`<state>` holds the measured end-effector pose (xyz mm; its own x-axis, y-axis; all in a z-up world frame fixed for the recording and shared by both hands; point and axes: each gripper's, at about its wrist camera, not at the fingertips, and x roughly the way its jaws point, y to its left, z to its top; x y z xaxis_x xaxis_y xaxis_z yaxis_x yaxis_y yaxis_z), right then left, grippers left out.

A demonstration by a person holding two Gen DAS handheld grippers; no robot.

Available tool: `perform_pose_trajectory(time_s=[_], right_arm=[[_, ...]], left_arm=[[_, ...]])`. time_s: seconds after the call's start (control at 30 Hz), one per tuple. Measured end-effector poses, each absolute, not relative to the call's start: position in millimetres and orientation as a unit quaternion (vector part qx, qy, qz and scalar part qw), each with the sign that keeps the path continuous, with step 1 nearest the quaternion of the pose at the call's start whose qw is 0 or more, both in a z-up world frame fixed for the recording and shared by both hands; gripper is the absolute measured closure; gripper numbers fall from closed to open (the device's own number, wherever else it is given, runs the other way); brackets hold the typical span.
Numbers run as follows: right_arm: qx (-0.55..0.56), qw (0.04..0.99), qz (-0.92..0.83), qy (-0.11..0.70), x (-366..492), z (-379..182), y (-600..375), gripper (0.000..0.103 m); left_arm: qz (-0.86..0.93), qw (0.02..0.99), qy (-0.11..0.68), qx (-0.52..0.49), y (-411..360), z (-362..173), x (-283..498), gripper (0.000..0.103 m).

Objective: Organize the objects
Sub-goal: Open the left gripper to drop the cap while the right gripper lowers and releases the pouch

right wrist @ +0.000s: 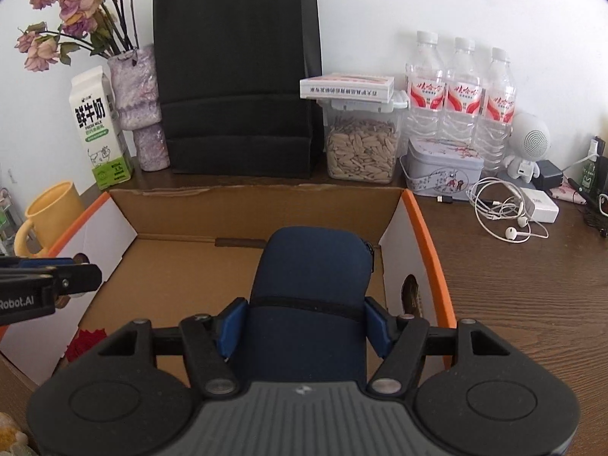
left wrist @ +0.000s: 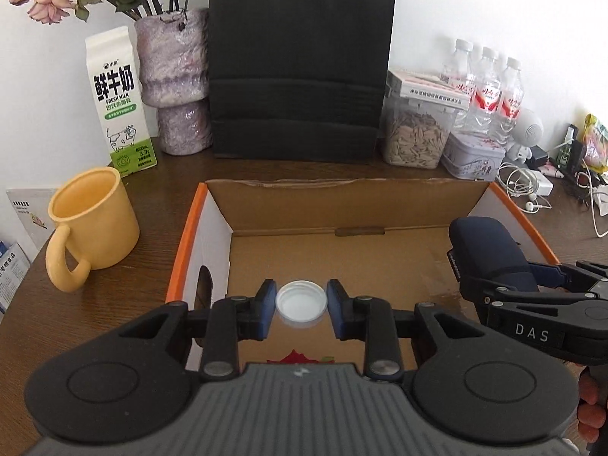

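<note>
An open cardboard box (left wrist: 342,205) with orange rims sits on the wooden desk; it also shows in the right wrist view (right wrist: 266,205). My left gripper (left wrist: 301,306) is shut on a white plastic lid (left wrist: 301,302) and holds it over the box floor near the left wall. My right gripper (right wrist: 306,325) is shut on a dark blue zip pouch (right wrist: 313,277), held over the right part of the box. The pouch (left wrist: 486,250) and right gripper also show at the right of the left wrist view. The left gripper's tip (right wrist: 76,285) shows at the left of the right wrist view.
A yellow mug (left wrist: 91,220) stands left of the box. Behind are a milk carton (left wrist: 121,102), a vase of dried roses (left wrist: 174,79), a black paper bag (left wrist: 300,57), a seed jar (right wrist: 361,144), a tin (right wrist: 442,171), three water bottles (right wrist: 459,91). Earphones and charger (right wrist: 513,209) lie at right.
</note>
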<state>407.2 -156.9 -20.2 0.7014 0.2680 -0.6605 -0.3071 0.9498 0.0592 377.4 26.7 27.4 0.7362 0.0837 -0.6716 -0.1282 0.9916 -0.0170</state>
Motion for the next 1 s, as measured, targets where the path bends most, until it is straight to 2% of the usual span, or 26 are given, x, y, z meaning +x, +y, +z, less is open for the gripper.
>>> perform_pose_trajectory(time_s=[0.03,0.07,0.13,0.17,0.23,0.6,1.0], right_arm=[[-0.027,0.921,0.157,0.356,407.6,-22.3,-157.0,0.036],[-0.024,0.922,0.159,0.352,405.9,-23.1,-157.8,0.035],[-0.021,0.927,0.158,0.34,402.8,-20.9,-159.7,0.018],[-0.019,0.93,0.156,0.333,401.4,-18.9,-161.0,0.008],[-0.017,0.933,0.158,0.323,398.1,-14.5,-162.7,0.007],[-0.019,0.937,0.159,0.31,363.3,-0.6,-170.8,0.005],[-0.033,0.947,0.179,0.266,265.7,20.7,-201.1,0.003]], left_arm=[[0.055,0.931,0.36,-0.031,27.4,24.7,378.6,0.058],[0.053,0.932,0.358,-0.03,27.1,23.1,379.0,0.035],[0.059,0.936,0.346,-0.026,26.6,23.3,376.7,0.008],[0.061,0.939,0.338,-0.023,24.7,25.4,375.6,0.004],[0.059,0.941,0.332,-0.023,23.7,28.9,373.9,0.0],[0.052,0.948,0.311,-0.03,19.6,44.0,344.1,0.0],[0.024,0.967,0.251,-0.034,17.6,70.0,247.3,0.0]])
